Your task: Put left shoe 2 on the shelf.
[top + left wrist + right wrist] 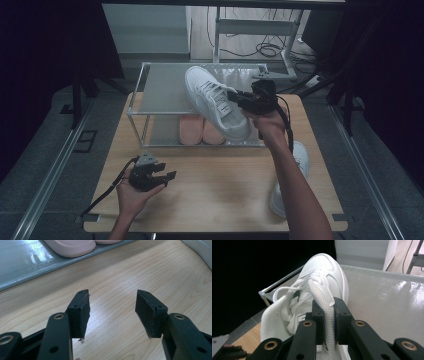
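Observation:
A white sneaker [214,101] hangs in the air over the front edge of a two-tier metal rack's top shelf [165,85], toe pointing to the far left. My right gripper [234,96] is shut on the sneaker's collar [325,317], with the white mesh edge pinched between the black jaws. A second white sneaker [299,165] lies on the wooden table [220,180] at the right, partly hidden by the right forearm. My left gripper [167,176] rests low over the table at the front left, jaws open and empty [112,312].
A pair of pink slippers [200,131] sits on the rack's lower shelf [22,262]. Cables and a metal stand [260,35] lie on the floor behind the table. Dark curtains close in both sides.

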`<state>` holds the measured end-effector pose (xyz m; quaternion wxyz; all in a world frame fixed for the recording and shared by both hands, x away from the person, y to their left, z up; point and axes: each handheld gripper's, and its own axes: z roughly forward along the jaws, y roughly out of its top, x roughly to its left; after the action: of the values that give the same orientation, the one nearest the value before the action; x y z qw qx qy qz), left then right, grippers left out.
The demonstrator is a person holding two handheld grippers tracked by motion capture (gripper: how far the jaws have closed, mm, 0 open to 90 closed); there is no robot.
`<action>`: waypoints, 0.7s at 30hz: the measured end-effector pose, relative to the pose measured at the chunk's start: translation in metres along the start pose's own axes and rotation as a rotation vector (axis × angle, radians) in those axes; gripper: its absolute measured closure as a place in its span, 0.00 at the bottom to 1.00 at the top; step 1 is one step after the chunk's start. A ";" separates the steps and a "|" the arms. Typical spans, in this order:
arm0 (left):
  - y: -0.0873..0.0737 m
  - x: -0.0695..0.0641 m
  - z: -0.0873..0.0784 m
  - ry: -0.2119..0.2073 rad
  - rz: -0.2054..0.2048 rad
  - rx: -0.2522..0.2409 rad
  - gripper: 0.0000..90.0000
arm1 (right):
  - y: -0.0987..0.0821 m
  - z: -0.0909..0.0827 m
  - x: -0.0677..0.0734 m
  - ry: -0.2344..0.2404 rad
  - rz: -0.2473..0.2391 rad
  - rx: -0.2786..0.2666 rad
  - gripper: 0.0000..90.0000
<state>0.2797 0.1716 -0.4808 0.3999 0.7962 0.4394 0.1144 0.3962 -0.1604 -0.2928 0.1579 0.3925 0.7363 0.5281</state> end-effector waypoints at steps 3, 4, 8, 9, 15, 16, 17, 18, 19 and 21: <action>0.000 0.000 0.000 0.000 0.000 -0.001 0.50 | 0.003 0.004 -0.001 -0.007 0.009 -0.006 0.91; 0.000 0.000 0.000 0.002 0.001 -0.002 0.50 | 0.004 0.005 -0.001 -0.010 0.008 -0.006 0.91; 0.000 0.000 0.000 -0.002 -0.001 -0.003 0.50 | 0.005 0.008 -0.002 -0.017 0.013 0.000 0.91; 0.000 0.000 0.000 -0.003 -0.002 -0.003 0.50 | 0.005 0.009 -0.002 -0.020 0.015 0.001 0.91; -0.001 -0.002 0.004 -0.018 -0.006 0.003 0.50 | 0.009 0.018 -0.004 -0.037 0.034 0.006 0.91; -0.001 -0.003 0.005 -0.018 -0.004 0.006 0.50 | 0.010 0.019 -0.004 -0.041 0.039 0.008 0.91; -0.001 -0.003 0.005 -0.020 -0.004 0.009 0.50 | 0.011 0.022 -0.004 -0.046 0.042 0.008 0.91; -0.001 -0.003 0.006 -0.019 -0.004 0.010 0.50 | 0.012 0.024 -0.004 -0.051 0.046 0.010 0.91; -0.001 -0.003 0.006 -0.019 -0.004 0.009 0.50 | 0.014 0.026 -0.003 -0.057 0.049 0.012 0.91; -0.001 -0.003 0.005 -0.019 -0.003 0.006 0.50 | 0.017 0.030 -0.003 -0.065 0.057 0.013 0.91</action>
<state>0.2802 0.1672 -0.4844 0.4018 0.7977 0.4373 0.1050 0.4248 -0.1407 -0.2903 0.1640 0.4315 0.7227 0.5144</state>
